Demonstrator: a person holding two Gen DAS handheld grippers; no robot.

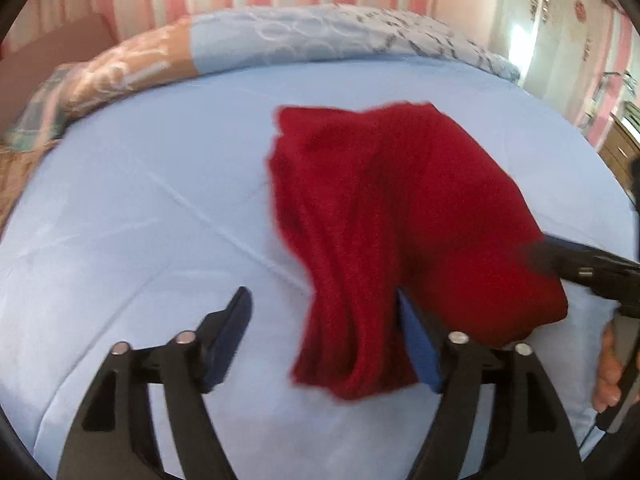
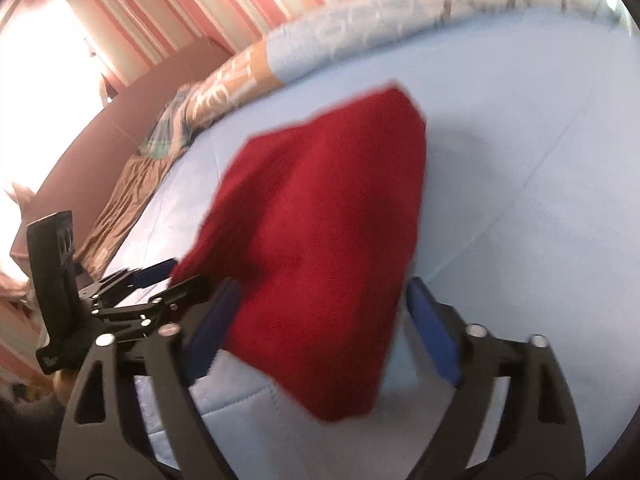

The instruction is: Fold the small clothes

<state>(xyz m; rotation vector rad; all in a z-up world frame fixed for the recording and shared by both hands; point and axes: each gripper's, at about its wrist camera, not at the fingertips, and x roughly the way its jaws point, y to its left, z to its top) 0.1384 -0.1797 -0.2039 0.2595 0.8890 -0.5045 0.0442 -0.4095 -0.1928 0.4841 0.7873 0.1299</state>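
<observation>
Both grippers, left gripper (image 1: 324, 340) and right gripper (image 2: 320, 328), are standing with fingers spread wide, gripping nothing, while the red knit garment (image 1: 384, 220) is dropping onto the blue bed (image 1: 140, 200) mid-fold. Next probably comes smoothing or another fold.

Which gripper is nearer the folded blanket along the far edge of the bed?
Neither clearly. Left gripper and right gripper both sit at the red garment's near edge, the blanket well beyond both.

The red knit garment (image 1: 392, 216) is motion-blurred; its fold hides the left gripper's (image 1: 326, 332) right pad, and the bedding beyond is smeared.
</observation>
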